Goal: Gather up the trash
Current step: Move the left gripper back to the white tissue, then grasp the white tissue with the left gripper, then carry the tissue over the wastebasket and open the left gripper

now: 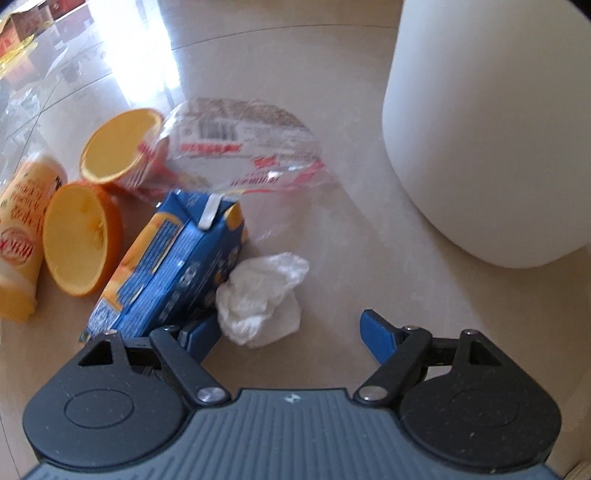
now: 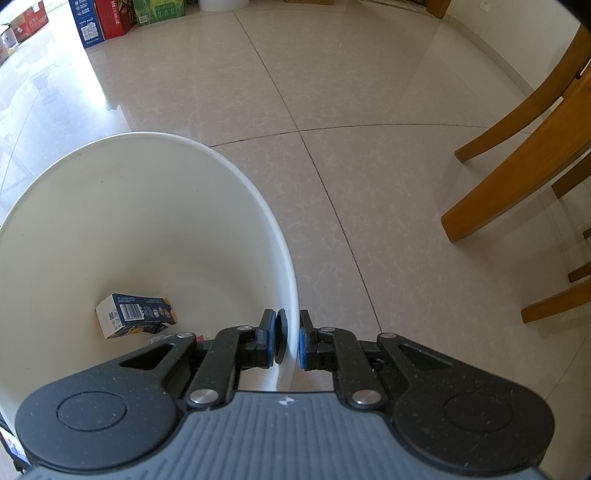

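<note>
**Trash on the floor, bin held by its rim**

My left gripper (image 1: 291, 332) points down at the tiled floor (image 1: 369, 240) with its blue fingers (image 1: 376, 334) spread wide and nothing pressed between them. A crumpled white tissue (image 1: 260, 299) lies just above the gap, toward the left finger. Touching the tissue on its left is a blue and yellow carton (image 1: 173, 266), lying tilted, and my left finger sits right against its lower end. Further left are two orange halves (image 1: 79, 240), cut faces up, and at the left edge of the frame a yellow tube (image 1: 22, 236) on its side. A clear plastic wrapper (image 1: 243, 147) with red print and a barcode lies above the carton, in the middle of the frame. The white bin (image 1: 487, 129) fills the upper right of that view, standing apart from the trash.

My right gripper (image 2: 286, 341) is clamped on the bin's (image 2: 147, 221) rim, one finger inside the wall and one outside. At the bottom of the bin, lower left in that view, lies a small blue box (image 2: 136, 315). Wooden chair legs (image 2: 517, 166) stand at the right edge, and cardboard boxes (image 2: 107, 18) along the top left.
</note>
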The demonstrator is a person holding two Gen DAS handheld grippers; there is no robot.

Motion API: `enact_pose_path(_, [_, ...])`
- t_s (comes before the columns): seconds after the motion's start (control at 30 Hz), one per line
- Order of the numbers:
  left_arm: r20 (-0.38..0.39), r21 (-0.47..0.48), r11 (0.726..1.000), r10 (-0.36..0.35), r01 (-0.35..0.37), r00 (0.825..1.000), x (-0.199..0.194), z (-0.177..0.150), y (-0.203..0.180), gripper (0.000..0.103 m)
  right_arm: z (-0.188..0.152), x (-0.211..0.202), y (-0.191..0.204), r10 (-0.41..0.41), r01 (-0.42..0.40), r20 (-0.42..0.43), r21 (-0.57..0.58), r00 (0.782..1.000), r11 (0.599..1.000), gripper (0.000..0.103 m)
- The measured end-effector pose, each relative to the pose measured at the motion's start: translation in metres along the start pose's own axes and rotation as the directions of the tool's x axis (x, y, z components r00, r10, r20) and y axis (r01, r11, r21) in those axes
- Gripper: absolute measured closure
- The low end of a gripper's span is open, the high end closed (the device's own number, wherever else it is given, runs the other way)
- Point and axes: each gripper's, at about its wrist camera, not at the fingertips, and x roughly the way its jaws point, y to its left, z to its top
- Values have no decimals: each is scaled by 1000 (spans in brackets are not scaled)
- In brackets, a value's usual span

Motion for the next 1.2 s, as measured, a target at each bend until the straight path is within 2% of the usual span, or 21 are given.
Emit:
enact_pose_path(0.13, [17, 17, 1000, -6, 5, 1000, -1, 4, 0, 24, 1, 0, 1, -5, 5, 1, -4, 1000, 1000, 88])
enact_pose_path(0.5, [41, -3, 1000, -8, 8, 999, -6, 3, 9, 64, 1, 0, 3, -13, 13, 5, -12, 1000, 1000, 88])
enact_pose_path(0.7, [29, -35, 999, -18, 19, 999, -7, 0, 19, 78, 1, 0, 4, -11, 12, 5, -11, 1000, 1000, 88])
enact_pose_path(1.0, [18, -13, 998, -62, 62, 998, -33, 2, 31, 79, 1, 1, 4, -9, 9, 5, -9, 1000, 1000, 88])
enact_pose_path(1.2, [16, 120, 987, -106, 103, 994, -75, 18, 21, 79, 0, 2, 5, -8, 8, 5, -9, 1000, 1000, 88])
